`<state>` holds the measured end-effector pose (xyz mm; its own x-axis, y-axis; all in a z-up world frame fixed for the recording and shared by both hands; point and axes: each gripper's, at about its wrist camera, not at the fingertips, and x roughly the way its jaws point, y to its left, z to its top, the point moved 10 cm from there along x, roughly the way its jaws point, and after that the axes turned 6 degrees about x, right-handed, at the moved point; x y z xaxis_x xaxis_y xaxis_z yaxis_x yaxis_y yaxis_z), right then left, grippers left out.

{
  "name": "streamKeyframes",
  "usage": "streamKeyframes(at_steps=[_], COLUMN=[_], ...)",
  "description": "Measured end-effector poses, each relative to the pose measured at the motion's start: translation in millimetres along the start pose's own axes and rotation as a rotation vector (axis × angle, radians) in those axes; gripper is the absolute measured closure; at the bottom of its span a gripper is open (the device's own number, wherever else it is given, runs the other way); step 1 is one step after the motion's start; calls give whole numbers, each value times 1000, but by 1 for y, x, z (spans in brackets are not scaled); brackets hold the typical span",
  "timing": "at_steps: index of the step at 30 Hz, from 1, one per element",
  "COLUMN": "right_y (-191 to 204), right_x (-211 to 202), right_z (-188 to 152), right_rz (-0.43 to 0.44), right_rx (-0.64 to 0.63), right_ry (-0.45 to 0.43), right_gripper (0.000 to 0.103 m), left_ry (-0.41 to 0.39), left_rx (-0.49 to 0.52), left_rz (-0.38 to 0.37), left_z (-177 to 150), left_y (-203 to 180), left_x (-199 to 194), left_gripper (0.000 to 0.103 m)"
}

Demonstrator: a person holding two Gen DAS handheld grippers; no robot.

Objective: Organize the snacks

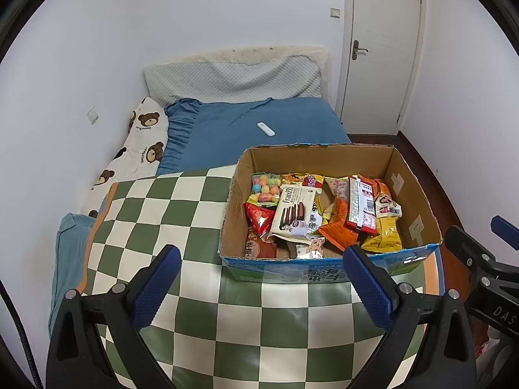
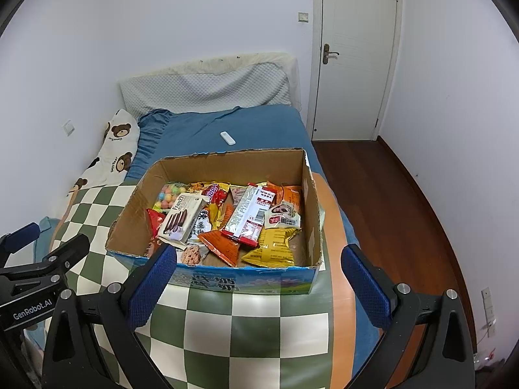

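Snacks gathered in an open box, both grippers held back and empty.

The cardboard box (image 1: 331, 214) is seen just ahead of the left gripper (image 1: 259, 288) and the right gripper (image 2: 258, 287), on the checkered mat (image 1: 194, 291); both sets of jaws are spread wide and nothing is held. The snack packets (image 2: 227, 220) are heaped loosely inside, the cookie pack (image 1: 293, 214) uppermost, probably so they stay contained on the soft bed. Nothing is left out on the mat, which fits either a finished gathering or a sorting to come. Lower packets are buried, and the box's near wall is partly covered by fingers.
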<state>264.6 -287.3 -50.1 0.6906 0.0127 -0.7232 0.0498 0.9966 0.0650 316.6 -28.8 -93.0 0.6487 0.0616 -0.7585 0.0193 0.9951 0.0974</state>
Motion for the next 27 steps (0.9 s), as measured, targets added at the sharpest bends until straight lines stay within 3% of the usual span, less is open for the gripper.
streamKeyframes(at_steps=[27], right_y=[0], right_x=[-1], right_z=[5], right_rz=[9], right_rx=[-5], right_ry=[0], right_gripper=[0], left_ry=[-6], left_rx=[9], left_rz=[-7], left_z=[-1], left_y=[-2], left_x=[-1], left_gripper=[1])
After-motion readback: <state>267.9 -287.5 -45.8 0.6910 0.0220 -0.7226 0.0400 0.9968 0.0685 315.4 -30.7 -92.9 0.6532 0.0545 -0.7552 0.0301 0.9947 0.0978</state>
